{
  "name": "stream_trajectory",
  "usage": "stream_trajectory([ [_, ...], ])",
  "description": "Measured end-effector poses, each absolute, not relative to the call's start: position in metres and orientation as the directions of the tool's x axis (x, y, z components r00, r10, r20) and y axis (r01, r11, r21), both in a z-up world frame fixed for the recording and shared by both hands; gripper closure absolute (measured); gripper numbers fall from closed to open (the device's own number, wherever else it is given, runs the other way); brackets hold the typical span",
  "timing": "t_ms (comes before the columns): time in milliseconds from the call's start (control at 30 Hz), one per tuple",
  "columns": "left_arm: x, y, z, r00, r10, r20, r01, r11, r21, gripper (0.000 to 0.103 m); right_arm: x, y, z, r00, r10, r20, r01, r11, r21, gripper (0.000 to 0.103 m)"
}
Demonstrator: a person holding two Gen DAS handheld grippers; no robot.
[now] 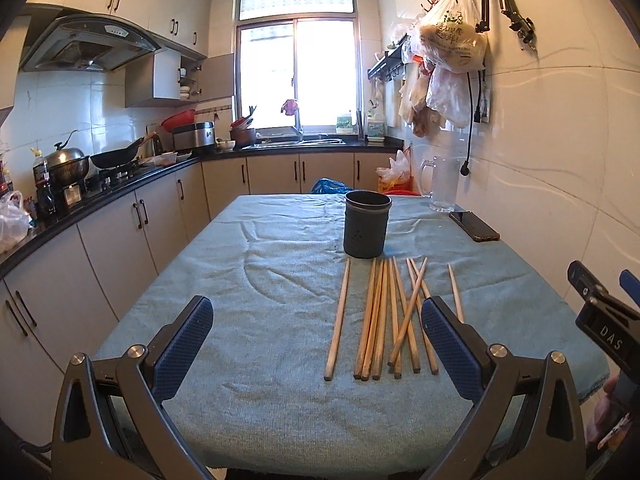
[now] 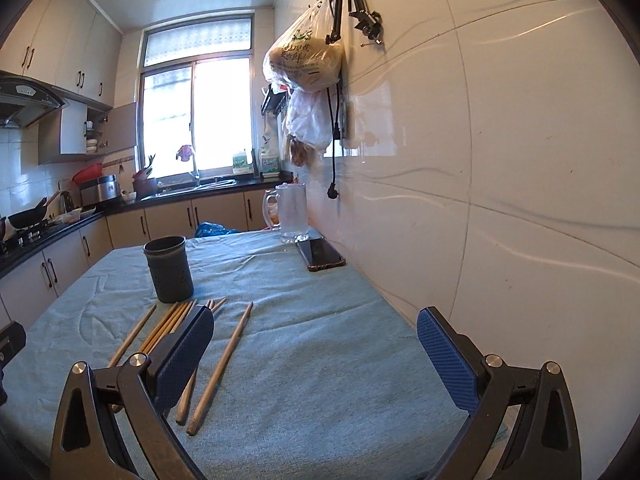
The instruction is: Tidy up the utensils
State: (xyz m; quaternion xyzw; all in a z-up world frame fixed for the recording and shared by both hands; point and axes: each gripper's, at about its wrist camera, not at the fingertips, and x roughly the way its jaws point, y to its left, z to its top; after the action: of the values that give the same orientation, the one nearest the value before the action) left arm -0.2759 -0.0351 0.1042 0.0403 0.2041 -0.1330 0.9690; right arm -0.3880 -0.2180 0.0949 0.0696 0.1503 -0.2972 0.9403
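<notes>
Bare wooden chopsticks (image 1: 384,316) are laid side by side, a few crossed, on the cloth-covered tabletop (image 1: 260,380) just before a dark cylindrical holder (image 1: 367,224). The left hand-held gripper (image 1: 316,344) and right hand-held gripper (image 2: 316,356) are both held wide apart above the tabletop, with nothing grasped.

left gripper (image 1: 316,344) open, empty | chopsticks (image 1: 384,320) beside holder (image 1: 367,225)
</notes>
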Motion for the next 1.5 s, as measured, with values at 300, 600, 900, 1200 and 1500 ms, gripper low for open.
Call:
stream_trajectory([
  [300,-0.273,-0.035,0.099,0.882,-0.229,-0.412,0.263,0.964,0.028,0.0,-0.386,-0.217,0.089,0.781,-0.533,-0.327,0.575,0.817,0.042,0.0],
  [600,-0.267,-0.032,0.095,0.889,-0.204,-0.41,0.235,0.972,0.027,0.0,-0.381,-0.216,0.087,0.766,-0.566,-0.304,0.598,0.802,0.012,0.0],
  [900,-0.249,-0.027,0.097,0.89,-0.182,-0.418,0.22,0.974,0.045,0.0,-0.343,-0.236,0.08,0.732,-0.499,-0.464,0.566,0.824,0.008,0.0],
  [1200,-0.192,-0.037,0.11,0.81,-0.251,-0.53,0.327,0.943,0.054,0.0,-0.29,-0.282,0.064,0.696,-0.259,-0.67,0.463,0.875,0.143,0.005],
  [1500,-0.07,-0.068,0.085,0.552,-0.348,-0.758,0.425,0.899,-0.104,0.036,-0.215,-0.313,0.032,0.582,0.076,-0.81,0.344,0.879,0.33,0.052],
])
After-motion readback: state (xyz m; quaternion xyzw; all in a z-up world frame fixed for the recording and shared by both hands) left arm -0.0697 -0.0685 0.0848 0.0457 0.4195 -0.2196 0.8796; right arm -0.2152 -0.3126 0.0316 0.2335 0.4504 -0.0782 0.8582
